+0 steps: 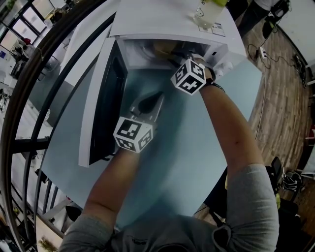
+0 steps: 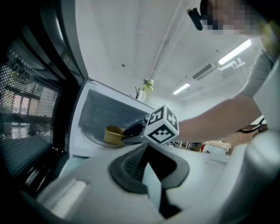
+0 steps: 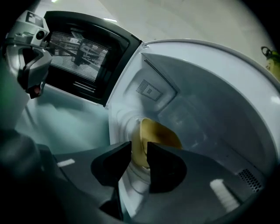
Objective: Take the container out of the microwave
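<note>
The white microwave (image 1: 216, 37) stands open, its door (image 1: 106, 93) swung out to the left. Inside, a yellow container (image 3: 162, 133) sits on the turntable, also seen as a yellow container (image 2: 113, 134) in the left gripper view. My right gripper (image 3: 139, 158) reaches into the cavity, its jaws apart with the container's near rim in the gap between them; no squeeze shows. From the left gripper view, the right gripper (image 2: 132, 131) has its dark jaws at the container's side. My left gripper (image 1: 152, 101) hovers over the table outside the microwave, jaws together and empty.
A bottle (image 1: 206, 12) with a pale yellow-green top stands on the microwave's roof. The open door (image 3: 83, 52) flanks the cavity's left side. The pale blue table (image 1: 197, 162) extends toward me. A dark railing (image 1: 29, 98) runs along the left.
</note>
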`<state>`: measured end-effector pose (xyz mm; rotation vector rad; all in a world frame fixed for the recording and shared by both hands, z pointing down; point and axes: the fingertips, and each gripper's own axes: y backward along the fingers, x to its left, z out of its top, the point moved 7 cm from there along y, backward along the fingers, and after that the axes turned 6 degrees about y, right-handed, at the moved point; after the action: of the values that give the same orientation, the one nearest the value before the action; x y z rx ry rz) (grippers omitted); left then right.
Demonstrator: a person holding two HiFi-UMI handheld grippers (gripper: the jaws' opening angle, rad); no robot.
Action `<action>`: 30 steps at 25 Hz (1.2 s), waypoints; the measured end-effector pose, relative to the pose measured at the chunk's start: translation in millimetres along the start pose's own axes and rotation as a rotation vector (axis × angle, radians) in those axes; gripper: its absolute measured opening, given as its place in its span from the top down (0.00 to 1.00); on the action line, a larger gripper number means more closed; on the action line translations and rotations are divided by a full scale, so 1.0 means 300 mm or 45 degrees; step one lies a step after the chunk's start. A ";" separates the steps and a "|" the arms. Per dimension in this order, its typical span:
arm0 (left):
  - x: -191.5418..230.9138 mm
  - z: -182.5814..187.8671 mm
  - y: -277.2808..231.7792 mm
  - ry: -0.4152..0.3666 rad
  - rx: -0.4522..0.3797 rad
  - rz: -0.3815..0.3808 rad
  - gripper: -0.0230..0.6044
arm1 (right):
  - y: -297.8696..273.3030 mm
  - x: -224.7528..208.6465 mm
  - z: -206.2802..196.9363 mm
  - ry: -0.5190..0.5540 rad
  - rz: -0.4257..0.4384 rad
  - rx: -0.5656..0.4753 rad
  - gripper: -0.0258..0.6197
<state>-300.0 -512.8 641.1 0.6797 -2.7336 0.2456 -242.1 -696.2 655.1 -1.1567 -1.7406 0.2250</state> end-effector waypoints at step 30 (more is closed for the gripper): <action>-0.029 0.052 0.052 -0.005 -0.022 0.009 0.92 | 0.058 -0.027 0.092 -0.037 0.088 -0.025 0.93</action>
<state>-304.3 -499.3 622.2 0.6669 -2.7389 0.2216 -253.6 -683.9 625.9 -1.2345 -1.7330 0.2681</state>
